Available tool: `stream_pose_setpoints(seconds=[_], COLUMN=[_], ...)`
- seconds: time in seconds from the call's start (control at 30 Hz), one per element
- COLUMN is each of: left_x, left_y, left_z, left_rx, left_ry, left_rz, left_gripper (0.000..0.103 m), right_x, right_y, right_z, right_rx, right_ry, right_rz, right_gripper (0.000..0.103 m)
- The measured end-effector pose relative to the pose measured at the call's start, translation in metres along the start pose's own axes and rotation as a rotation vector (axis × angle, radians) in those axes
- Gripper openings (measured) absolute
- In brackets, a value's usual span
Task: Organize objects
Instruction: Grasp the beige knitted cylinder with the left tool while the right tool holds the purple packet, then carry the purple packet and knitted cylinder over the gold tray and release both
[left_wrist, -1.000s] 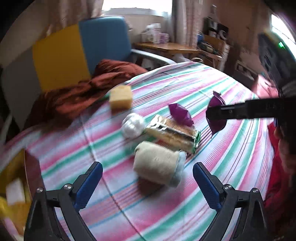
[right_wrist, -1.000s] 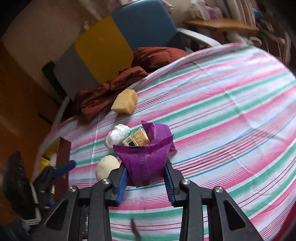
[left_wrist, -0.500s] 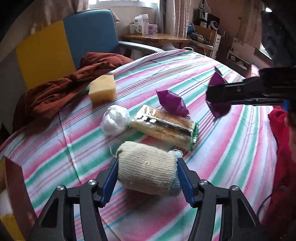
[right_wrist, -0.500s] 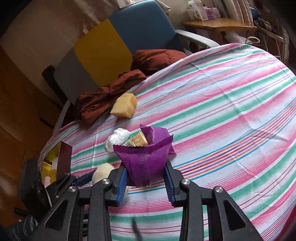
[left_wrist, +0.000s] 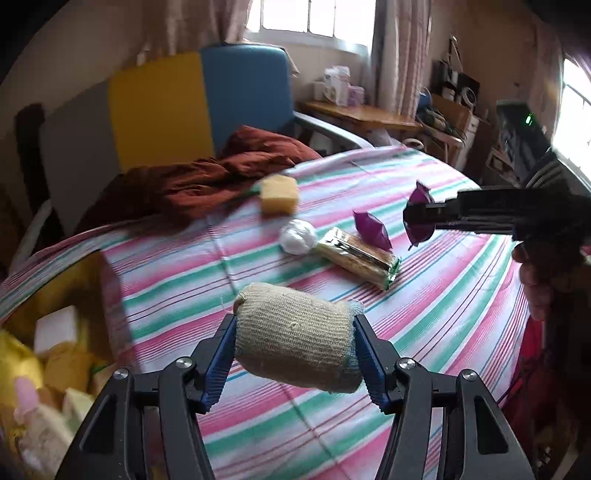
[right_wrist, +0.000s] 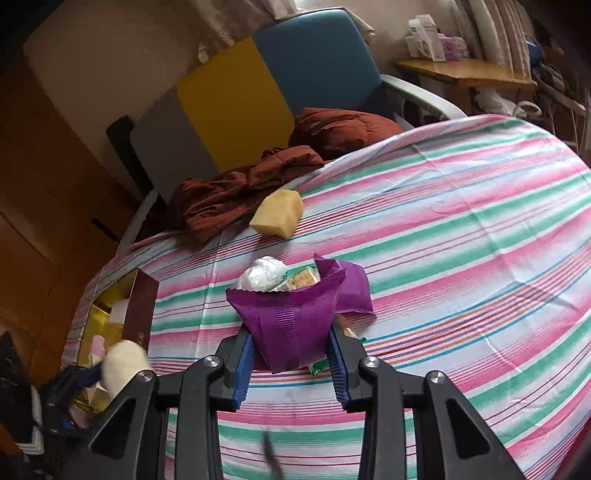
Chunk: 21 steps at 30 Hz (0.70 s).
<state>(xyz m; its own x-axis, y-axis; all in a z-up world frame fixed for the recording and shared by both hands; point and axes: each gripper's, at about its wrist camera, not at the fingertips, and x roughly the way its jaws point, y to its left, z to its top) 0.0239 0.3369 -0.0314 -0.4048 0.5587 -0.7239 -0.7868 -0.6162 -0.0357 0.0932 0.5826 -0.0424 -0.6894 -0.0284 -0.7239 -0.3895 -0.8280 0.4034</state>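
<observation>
A second earlier my left claw (left_wrist: 295, 354) was apart; now it clamped the rolled sock (left_wrist: 297, 334), lifted toward the box (left_wrist: 110, 288) at nine o'clock. My right claw (right_wrist: 291, 350) stayed pinching the purple packet (right_wrist: 291, 325).

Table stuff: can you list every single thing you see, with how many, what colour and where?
knitted roll: 1, beige, held above the table near the box
purple packets: 2, one held, one lying by the cracker pack
cracker pack: 1, gold and green, table middle
white ball: 1, white, touching the cracker pack
sponge: 1, yellow, far table edge
box: 1, maroon outside, gold inside, left table edge, holding items
blanket: 1, rust red, on the chair
chair: 1, grey, yellow, blue, behind the table
tablecloth: 1, pink-green striped
left gripper: jaws shut on the knitted roll
right gripper: jaws shut on a purple packet
</observation>
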Motion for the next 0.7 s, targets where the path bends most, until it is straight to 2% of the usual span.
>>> stream_pose_setpoints(seconds=[0.17, 0.33, 0.7], left_x=[-0.032, -0.06, -0.098], left_y=[0.019, 0.042, 0.088], left_z=[-0.007, -0.016, -0.046], left_rx=[-0.043, -0.086, -0.186], left_ry=[-0.047, -0.083, -0.109], left_rz=[0.034, 0.077, 0.143], left_gripper=[0.062, 0.062, 0.062], right_x=[0.004, 0.008, 0.023], right_y=[0.022, 0.049, 0.14], right_z=[-0.003, -0.01, -0.023], right_rx=[-0.076, -0.116, -0.209], right_ry=[0.018, 0.039, 0.06], right_rz=[-0.039, -0.03, 0.091], right_gripper=[0.035, 0.035, 0.035])
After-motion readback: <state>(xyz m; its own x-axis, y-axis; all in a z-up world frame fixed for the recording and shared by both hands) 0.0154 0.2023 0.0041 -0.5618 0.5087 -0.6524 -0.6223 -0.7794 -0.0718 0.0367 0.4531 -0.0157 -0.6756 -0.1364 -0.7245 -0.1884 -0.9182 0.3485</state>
